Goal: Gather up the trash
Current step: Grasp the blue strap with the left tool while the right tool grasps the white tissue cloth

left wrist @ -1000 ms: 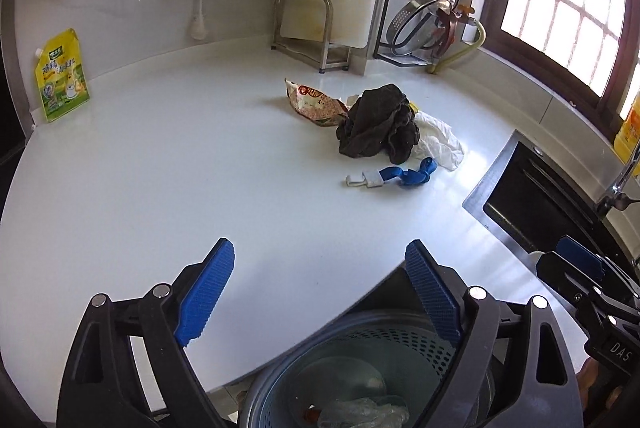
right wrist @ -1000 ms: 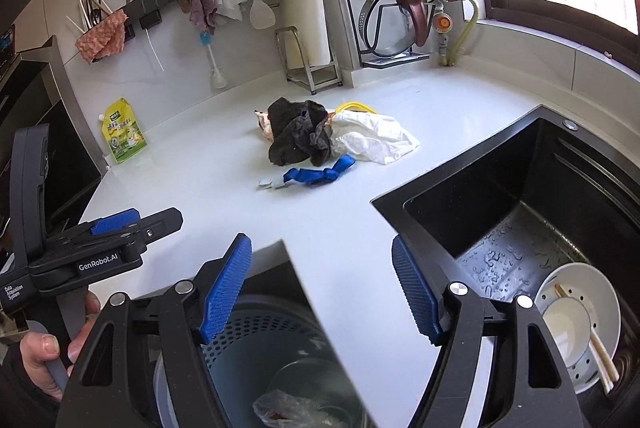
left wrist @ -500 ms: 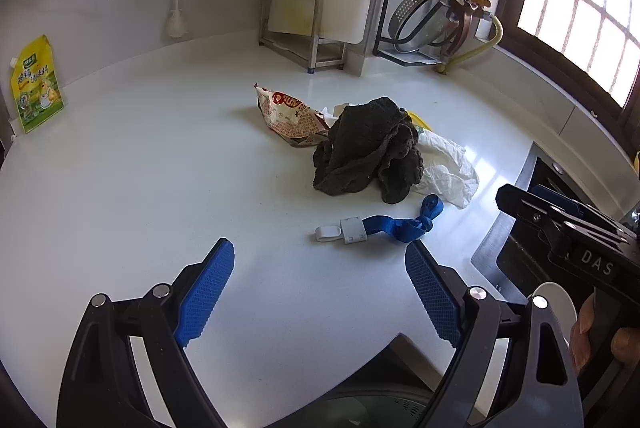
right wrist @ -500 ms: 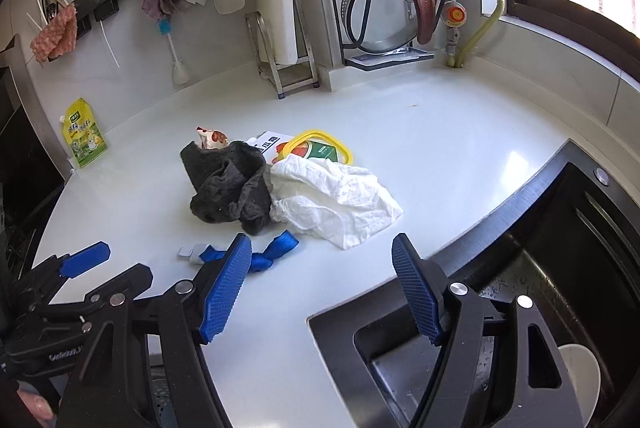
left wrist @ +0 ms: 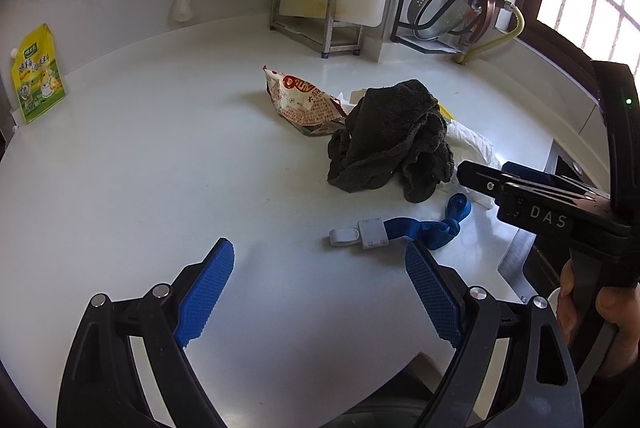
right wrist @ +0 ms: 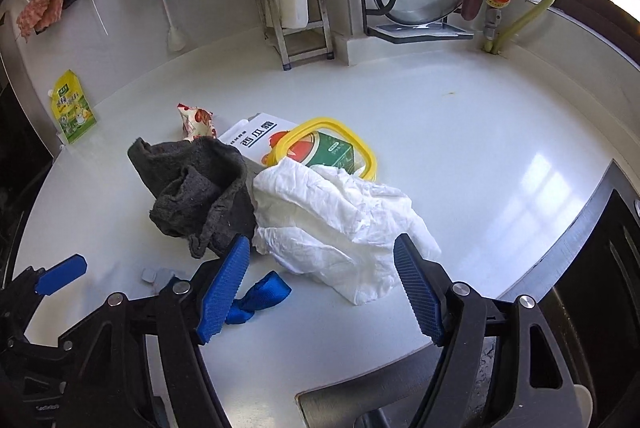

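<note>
White countertop (left wrist: 160, 168) is seen spreading toward a tiled wall hung with utensils, and a black sink (right wrist: 600, 268) is set at the right. Near the middle a heap of trash is gathered: a dark grey rag (right wrist: 196, 188), crumpled white paper (right wrist: 340, 224) touching its right side, a snack wrapper (left wrist: 304, 100) at the far left, and a yellow-rimmed lid (right wrist: 324, 144) laid over a carton. A blue strap (left wrist: 424, 226) lies just nearer. The left gripper (left wrist: 320, 292) is held spread and empty near the strap; the right gripper (right wrist: 322, 288) is likewise spread, with the paper's near edge between its fingers.
</note>
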The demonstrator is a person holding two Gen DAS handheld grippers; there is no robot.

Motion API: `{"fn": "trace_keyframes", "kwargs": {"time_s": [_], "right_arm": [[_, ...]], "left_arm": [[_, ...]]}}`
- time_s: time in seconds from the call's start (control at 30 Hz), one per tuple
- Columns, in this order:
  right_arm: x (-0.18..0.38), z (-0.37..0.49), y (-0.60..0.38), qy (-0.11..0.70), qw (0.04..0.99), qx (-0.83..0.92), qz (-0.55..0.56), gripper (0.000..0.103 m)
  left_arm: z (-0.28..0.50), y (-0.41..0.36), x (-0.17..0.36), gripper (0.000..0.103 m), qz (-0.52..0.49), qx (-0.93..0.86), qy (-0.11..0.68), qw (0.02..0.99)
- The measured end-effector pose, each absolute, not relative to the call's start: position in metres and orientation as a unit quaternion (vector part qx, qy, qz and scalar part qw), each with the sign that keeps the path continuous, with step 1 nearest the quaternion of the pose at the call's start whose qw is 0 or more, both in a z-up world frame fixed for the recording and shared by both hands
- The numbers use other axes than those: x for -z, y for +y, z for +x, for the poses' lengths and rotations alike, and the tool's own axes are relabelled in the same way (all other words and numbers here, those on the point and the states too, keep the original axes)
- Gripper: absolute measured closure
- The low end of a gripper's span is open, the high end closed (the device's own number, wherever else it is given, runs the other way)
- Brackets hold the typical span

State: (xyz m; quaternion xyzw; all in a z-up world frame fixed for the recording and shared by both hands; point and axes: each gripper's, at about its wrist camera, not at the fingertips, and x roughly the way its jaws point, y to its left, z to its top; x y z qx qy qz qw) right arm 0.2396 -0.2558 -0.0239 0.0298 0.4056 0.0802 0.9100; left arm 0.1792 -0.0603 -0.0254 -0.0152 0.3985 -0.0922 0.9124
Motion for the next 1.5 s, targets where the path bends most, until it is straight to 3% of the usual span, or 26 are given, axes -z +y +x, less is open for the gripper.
{"fn": "trace_keyframes", "kwargs": {"time_s": [0.1, 0.17, 0.33, 0.37, 1.43, 1.5], "right_arm": [[0.029, 0.243, -0.254, 0.413, 0.906, -0.082, 0.026, 0.035], [0.03, 0.243, -0.252, 0.415, 0.906, -0.084, 0.02, 0.057], [0.032, 0.239, -0.252, 0.417, 0.904, -0.091, 0.017, 0.092], [0.032, 0.237, -0.252, 0.416, 0.905, -0.092, 0.018, 0.094], [0.006, 0.188, -0.328, 0.347, 0.92, -0.085, 0.161, 0.097], [0.007, 0.187, -0.33, 0.347, 0.919, -0.086, 0.164, 0.097]], "left_arm": [[0.179, -0.063, 0.027, 0.017, -0.016, 0.093, 0.402, 0.911], [0.179, -0.064, 0.027, 0.017, -0.021, 0.095, 0.405, 0.909], [0.176, -0.07, 0.025, 0.017, -0.012, 0.095, 0.401, 0.911], [0.176, -0.07, 0.025, 0.017, -0.012, 0.095, 0.401, 0.911], [0.211, -0.143, 0.042, 0.017, 0.013, 0.076, 0.434, 0.897], [0.213, -0.146, 0.043, 0.022, 0.016, 0.071, 0.434, 0.898]]}}
